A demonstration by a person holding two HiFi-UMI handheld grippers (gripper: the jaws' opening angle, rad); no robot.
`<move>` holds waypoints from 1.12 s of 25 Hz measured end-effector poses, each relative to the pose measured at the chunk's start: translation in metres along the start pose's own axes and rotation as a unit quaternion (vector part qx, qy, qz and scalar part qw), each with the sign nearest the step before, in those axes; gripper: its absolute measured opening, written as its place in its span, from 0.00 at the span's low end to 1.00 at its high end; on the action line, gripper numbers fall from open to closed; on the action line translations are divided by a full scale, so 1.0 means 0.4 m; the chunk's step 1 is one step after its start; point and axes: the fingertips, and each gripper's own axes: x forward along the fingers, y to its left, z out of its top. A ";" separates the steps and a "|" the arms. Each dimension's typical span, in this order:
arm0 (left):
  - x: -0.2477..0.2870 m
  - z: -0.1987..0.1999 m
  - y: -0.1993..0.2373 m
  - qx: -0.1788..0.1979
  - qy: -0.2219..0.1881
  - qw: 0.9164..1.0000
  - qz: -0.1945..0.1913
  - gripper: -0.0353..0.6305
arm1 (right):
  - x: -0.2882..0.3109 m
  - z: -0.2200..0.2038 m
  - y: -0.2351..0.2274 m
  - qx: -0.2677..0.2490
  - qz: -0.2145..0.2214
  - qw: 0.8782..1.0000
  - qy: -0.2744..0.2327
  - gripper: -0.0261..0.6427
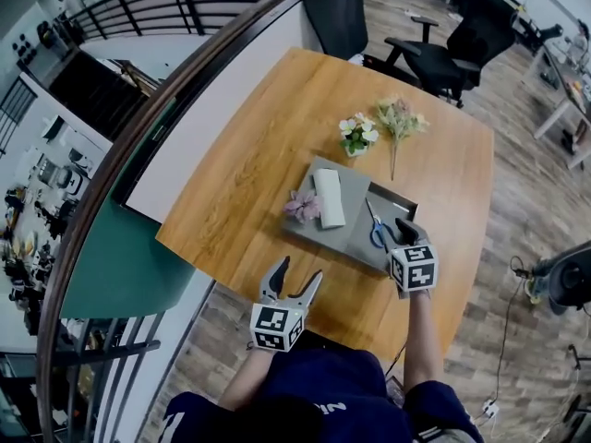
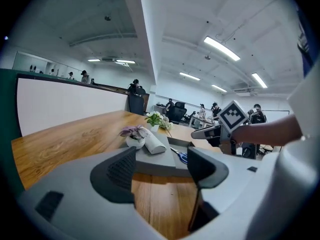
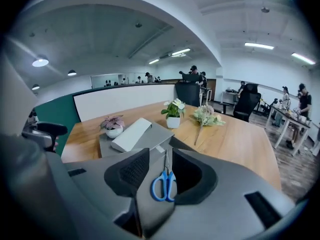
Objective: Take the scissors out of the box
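Wooden table (image 1: 277, 127): white roll (image 1: 328, 197), pink plant (image 1: 302, 207) on box (image 1: 353, 236), beside scissors (image 1: 377, 232).

Potted flowers (image 1: 357, 137), loose bouquet (image 1: 399, 123), office chair (image 1: 452, 40)

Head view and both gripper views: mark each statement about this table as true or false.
1. The scissors have blue handles. True.
2. The left gripper holds the scissors. False: its jaws are open and empty, short of the grey box.
3. The dried bouquet lies inside the box. False: it lies on the bare table, beyond the box.
4. The white roll lies beside the pink plant. True.
5. The scissors' handles show between the jaws of the right gripper. True.
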 end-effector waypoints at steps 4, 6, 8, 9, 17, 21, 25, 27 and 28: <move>-0.010 -0.023 0.007 -0.009 0.016 1.000 0.011 0.53 | 0.052 -0.035 -0.025 0.002 0.015 0.999 0.043 0.26; -0.016 -0.033 0.012 -0.016 0.021 0.999 0.020 0.53 | 0.077 -0.052 -0.036 0.000 0.022 0.998 0.067 0.26; -0.021 -0.039 0.018 -0.021 0.024 0.999 0.030 0.53 | 0.098 -0.080 -0.043 -0.008 0.032 0.994 0.101 0.25; -0.024 -0.043 0.020 -0.027 0.025 0.999 0.034 0.53 | 0.106 -0.097 -0.043 -0.013 0.039 0.992 0.120 0.25; -0.041 -0.054 0.048 -0.060 0.026 0.996 0.061 0.53 | 0.157 -0.206 -0.037 -0.011 0.079 0.969 0.233 0.28; -0.049 -0.061 0.052 -0.064 0.027 0.995 0.071 0.53 | 0.172 -0.240 -0.039 -0.025 0.075 0.958 0.275 0.27; -0.052 -0.069 0.053 -0.068 0.029 0.995 0.074 0.53 | 0.177 -0.260 -0.033 -0.050 0.077 0.945 0.312 0.27; -0.052 -0.072 0.051 -0.069 0.031 0.994 0.072 0.53 | 0.178 -0.264 -0.030 -0.049 0.081 0.942 0.321 0.27; -0.051 -0.072 0.049 -0.070 0.031 0.995 0.071 0.53 | 0.179 -0.263 -0.029 -0.044 0.084 0.942 0.323 0.27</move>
